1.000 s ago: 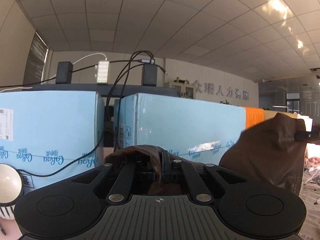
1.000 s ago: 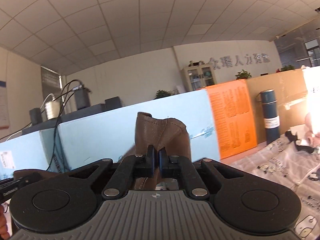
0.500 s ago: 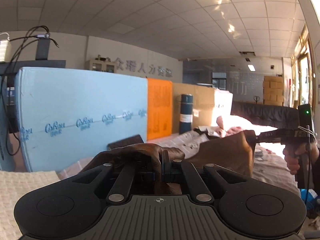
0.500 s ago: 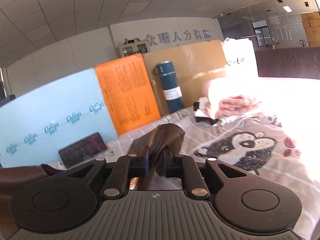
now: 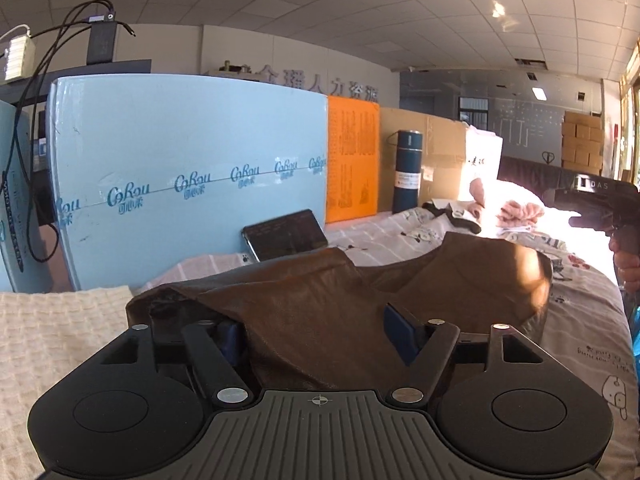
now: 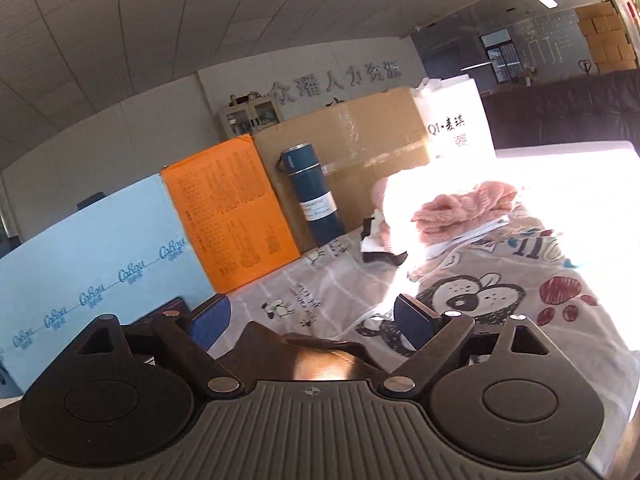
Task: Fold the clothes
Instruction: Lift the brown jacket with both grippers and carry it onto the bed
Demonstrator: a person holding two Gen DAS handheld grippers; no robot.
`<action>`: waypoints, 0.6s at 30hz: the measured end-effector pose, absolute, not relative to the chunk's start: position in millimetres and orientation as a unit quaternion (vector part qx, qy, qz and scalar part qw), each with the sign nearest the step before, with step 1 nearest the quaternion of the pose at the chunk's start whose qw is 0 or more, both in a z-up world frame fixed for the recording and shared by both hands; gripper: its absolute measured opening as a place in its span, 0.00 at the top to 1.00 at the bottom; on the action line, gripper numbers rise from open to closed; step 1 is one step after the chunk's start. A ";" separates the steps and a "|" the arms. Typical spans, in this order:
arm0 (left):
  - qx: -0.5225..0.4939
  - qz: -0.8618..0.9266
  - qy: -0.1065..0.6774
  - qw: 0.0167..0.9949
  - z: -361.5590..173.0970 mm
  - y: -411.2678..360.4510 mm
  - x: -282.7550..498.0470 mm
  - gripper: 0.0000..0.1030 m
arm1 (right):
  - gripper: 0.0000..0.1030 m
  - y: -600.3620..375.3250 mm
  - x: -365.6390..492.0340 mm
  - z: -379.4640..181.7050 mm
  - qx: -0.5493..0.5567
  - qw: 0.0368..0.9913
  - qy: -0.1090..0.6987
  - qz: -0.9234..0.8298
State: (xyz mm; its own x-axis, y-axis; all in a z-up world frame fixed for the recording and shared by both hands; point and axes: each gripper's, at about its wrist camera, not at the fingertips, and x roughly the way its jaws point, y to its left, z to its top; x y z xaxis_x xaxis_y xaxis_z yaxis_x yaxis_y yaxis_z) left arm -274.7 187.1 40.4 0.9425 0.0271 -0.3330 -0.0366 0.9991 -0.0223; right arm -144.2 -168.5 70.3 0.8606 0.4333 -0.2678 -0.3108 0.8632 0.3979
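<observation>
A brown leather-like garment (image 5: 360,292) lies crumpled on the patterned bedsheet (image 5: 580,344). My left gripper (image 5: 316,336) is open, its blue pads spread wide, with the garment lying loose between the fingers. My right gripper (image 6: 310,320) is open too, with a fold of the same brown garment (image 6: 320,356) under it between the fingers. The right gripper also shows in the left wrist view (image 5: 592,204) at the far right, held in a hand.
A cream waffle blanket (image 5: 52,340) lies at left. Light-blue foam boards (image 5: 180,184), an orange board (image 5: 352,160), a cardboard box (image 6: 352,152), a dark blue flask (image 6: 312,196) and a dark tablet (image 5: 286,234) line the back. Pink clothes (image 6: 460,212) are piled at right.
Both grippers have come down from holding the garment up in the air and have opened. The garment now lies on the bed.
</observation>
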 end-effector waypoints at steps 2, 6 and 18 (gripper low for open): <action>-0.025 0.021 0.168 0.985 44.3 194.9 -265.4 0.29 | 0.09 -156.1 -131.9 70.5 0.172 0.939 0.190 0.229; -0.067 0.020 0.177 0.982 41.8 212.6 -248.2 0.28 | 0.05 -126.5 -103.3 65.9 0.100 0.932 0.224 0.267; -0.218 0.055 0.211 0.951 10.7 271.1 -215.9 0.26 | 0.05 -48.5 -21.0 36.1 -0.082 0.899 0.291 0.318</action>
State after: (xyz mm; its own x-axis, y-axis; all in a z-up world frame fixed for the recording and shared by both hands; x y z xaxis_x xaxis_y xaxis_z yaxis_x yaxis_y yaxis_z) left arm -215.9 271.1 10.7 0.9046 0.0119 -0.4260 -0.1965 0.8986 -0.3923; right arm -21.0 -48.5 36.1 0.6291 0.5233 -0.5748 -0.6192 0.7844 0.0364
